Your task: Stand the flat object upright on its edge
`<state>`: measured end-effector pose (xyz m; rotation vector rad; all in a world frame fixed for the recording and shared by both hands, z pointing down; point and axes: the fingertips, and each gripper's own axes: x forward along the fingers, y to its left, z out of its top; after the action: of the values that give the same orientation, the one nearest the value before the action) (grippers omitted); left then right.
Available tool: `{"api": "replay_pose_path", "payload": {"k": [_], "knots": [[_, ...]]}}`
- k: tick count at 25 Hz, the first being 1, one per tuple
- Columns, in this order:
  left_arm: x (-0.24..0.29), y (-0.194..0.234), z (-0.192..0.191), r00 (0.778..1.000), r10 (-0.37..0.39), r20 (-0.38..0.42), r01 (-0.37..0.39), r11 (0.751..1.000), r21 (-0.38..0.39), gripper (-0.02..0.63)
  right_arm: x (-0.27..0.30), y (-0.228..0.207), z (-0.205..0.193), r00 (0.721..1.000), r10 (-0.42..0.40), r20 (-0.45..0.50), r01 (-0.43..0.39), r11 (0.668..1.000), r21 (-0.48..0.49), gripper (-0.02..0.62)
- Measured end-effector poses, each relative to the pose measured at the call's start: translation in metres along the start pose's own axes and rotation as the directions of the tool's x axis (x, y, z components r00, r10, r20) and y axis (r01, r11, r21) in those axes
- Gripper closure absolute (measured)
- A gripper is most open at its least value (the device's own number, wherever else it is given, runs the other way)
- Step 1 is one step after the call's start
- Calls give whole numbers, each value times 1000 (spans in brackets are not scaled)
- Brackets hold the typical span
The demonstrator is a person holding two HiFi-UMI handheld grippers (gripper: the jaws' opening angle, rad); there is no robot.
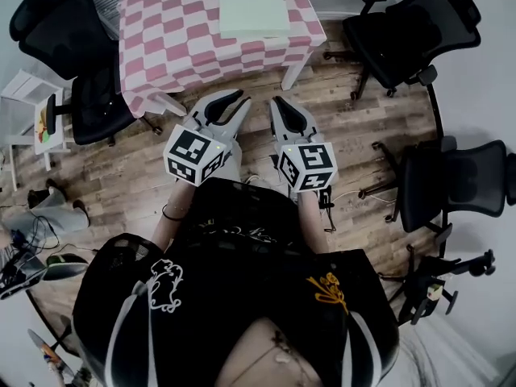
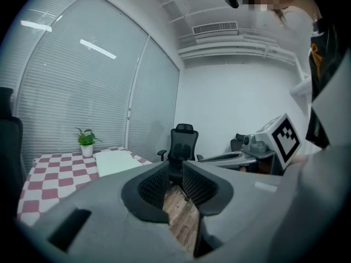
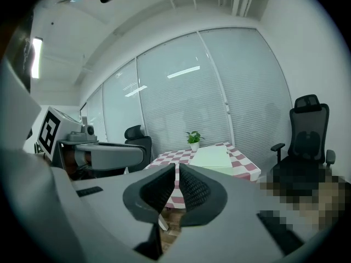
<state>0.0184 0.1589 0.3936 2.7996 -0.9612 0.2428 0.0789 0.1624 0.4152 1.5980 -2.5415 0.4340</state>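
Observation:
A pale green flat board lies flat on the table with the pink-and-white checked cloth, at its far side. Both gripper views also catch the board lying on the cloth. My left gripper and right gripper hang side by side over the wooden floor, short of the table's near edge and pointing toward it. Each is shut with nothing between its jaws. Neither touches the board or the table.
Black office chairs stand around: one at the table's left, one at its right, another further right. A small potted plant sits on the table's far end. A white side stand is at far left.

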Motion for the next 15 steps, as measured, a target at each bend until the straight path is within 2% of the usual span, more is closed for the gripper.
{"api": "replay_pose_path", "payload": {"k": [5, 9, 15], "knots": [[33, 35, 13, 1000, -26, 3, 26, 1000, 16, 525, 39, -24, 9, 1000, -19, -20, 19, 1000, 4, 568], [53, 81, 25, 1000, -15, 4, 15, 999, 35, 525, 85, -31, 22, 999, -9, -34, 9, 1000, -6, 568], [77, 143, 38, 1000, -19, 12, 19, 1000, 10, 525, 146, -47, 38, 998, -23, -60, 22, 1000, -7, 568]]}}
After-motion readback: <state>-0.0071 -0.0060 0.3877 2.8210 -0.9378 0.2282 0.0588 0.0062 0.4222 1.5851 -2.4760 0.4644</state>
